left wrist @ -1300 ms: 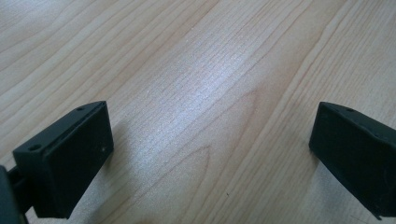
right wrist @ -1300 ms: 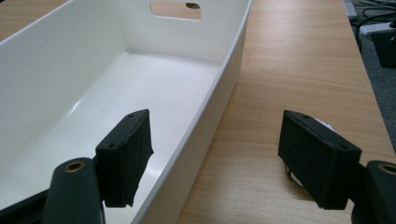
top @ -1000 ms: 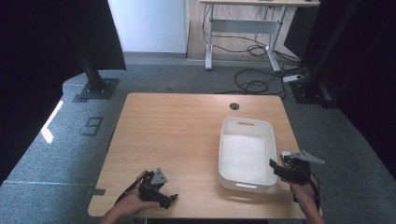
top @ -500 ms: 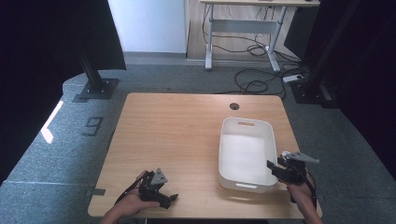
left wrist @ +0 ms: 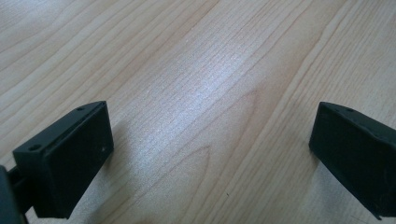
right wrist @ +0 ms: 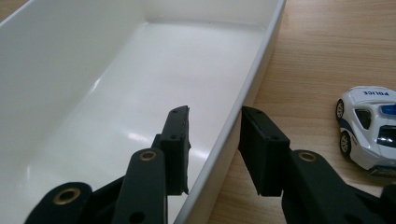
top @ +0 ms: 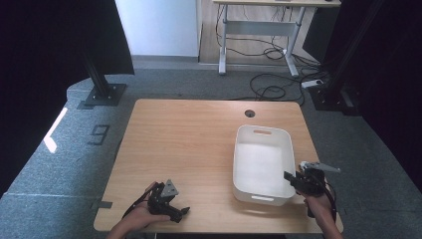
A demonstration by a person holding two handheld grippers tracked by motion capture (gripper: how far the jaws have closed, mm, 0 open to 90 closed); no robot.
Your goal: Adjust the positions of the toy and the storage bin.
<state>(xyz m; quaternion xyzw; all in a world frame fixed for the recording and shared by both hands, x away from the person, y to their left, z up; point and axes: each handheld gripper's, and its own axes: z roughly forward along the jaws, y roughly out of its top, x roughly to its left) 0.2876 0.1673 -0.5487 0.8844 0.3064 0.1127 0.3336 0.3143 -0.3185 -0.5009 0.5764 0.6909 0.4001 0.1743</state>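
Now, left to right:
Left gripper (top: 169, 209): rests low at the near left edge of the table (top: 199, 139), well apart from everything else. In its own view the jaws stand wide apart with bare wood between them; it looks parked, waiting its turn.
Table: light wood, mostly bare on the left half, which leaves room to shift the tub that way if that is the plan.
Tub (top: 263, 164): white, oblong and empty, standing upright on the right half of the table, one handle slot at the far end and one at the near end.
Right gripper (right wrist: 212, 140): its jaws have just been closing and now straddle the tub's right wall near the near corner, one jaw inside, one outside. They look clamped on the rim, probably to drag or lift the tub by its edge.
Toy car (right wrist: 369, 126): a white police car on the table just right of the tub, outside it and untouched.
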